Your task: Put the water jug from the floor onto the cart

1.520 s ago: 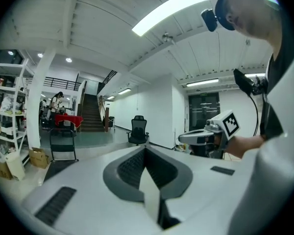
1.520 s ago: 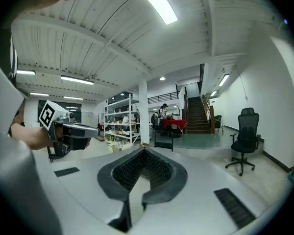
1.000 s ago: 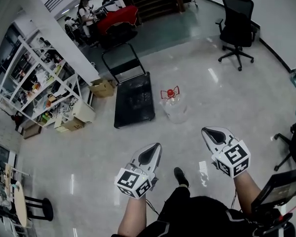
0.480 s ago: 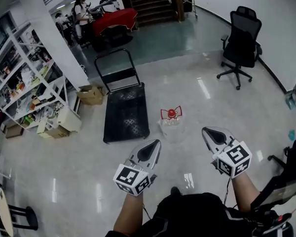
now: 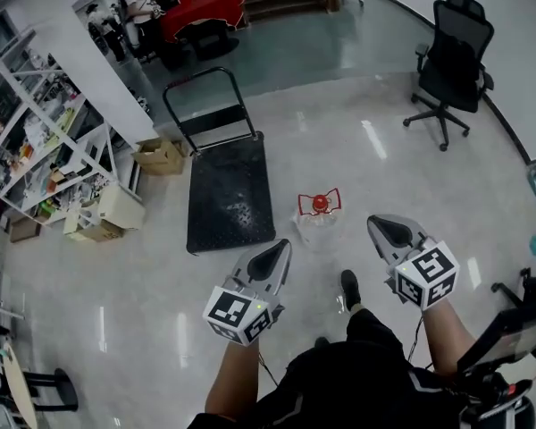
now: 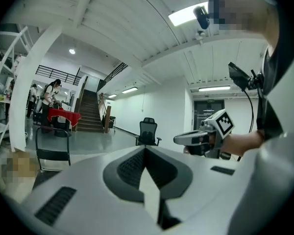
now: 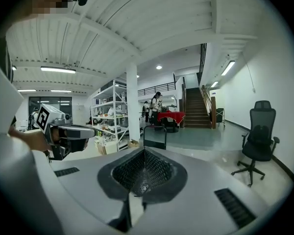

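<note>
A clear water jug (image 5: 318, 222) with a red cap and red handle stands upright on the pale floor, just right of the black flat cart (image 5: 230, 192). My left gripper (image 5: 280, 248) is shut and empty, a short way in front and left of the jug. My right gripper (image 5: 381, 224) is also shut and empty, to the jug's right. Neither touches the jug. In the left gripper view the left gripper (image 6: 146, 151) points toward an office chair, and the right gripper (image 6: 186, 139) shows at the side. In the right gripper view the right gripper (image 7: 145, 152) points at the cart handle (image 7: 155, 135).
The cart's push handle (image 5: 204, 105) rises at its far end. Cardboard boxes (image 5: 159, 156) and white shelving (image 5: 36, 141) stand to the left. An office chair (image 5: 454, 59) is at the back right. People sit by a red-covered table (image 5: 201, 9). My foot (image 5: 349, 289) is behind the jug.
I have walked forward: the jug and cart now lie closer under both grippers. Both grippers stayed shut and kept their spacing.
</note>
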